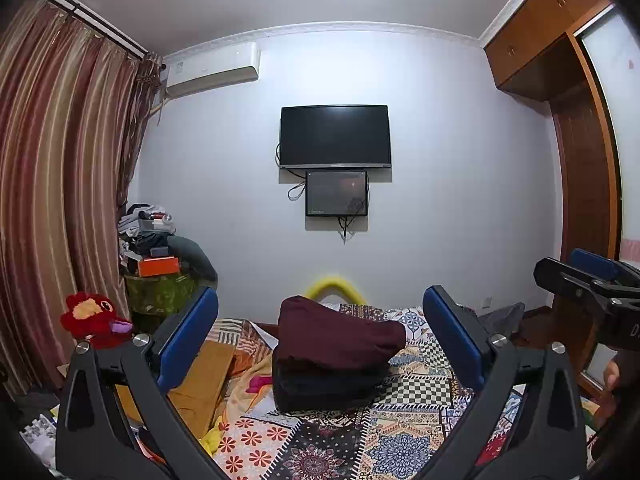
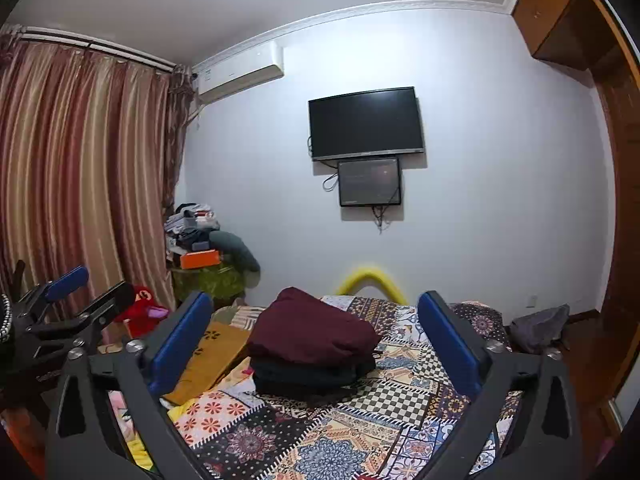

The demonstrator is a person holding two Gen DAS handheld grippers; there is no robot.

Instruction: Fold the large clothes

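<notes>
A folded maroon garment (image 1: pixel 336 332) lies on top of a stack of folded dark clothes (image 1: pixel 328 384) on the patchwork bed cover (image 1: pixel 412 384). The same maroon garment (image 2: pixel 312 330) and dark stack (image 2: pixel 308 376) show in the right wrist view. My left gripper (image 1: pixel 320 336) is open and empty, held above the bed short of the stack. My right gripper (image 2: pixel 316 336) is also open and empty, facing the stack. The right gripper (image 1: pixel 592 280) shows at the right edge of the left wrist view, and the left gripper (image 2: pixel 68 300) at the left edge of the right wrist view.
A mustard cloth (image 1: pixel 204 380) lies on the bed's left side. A red plush toy (image 1: pixel 94 320) sits by the striped curtain (image 1: pixel 60 184). A cluttered green stand (image 1: pixel 160 292) is in the corner. A TV (image 1: pixel 335 137) hangs on the far wall; a wooden wardrobe (image 1: pixel 584 152) stands right.
</notes>
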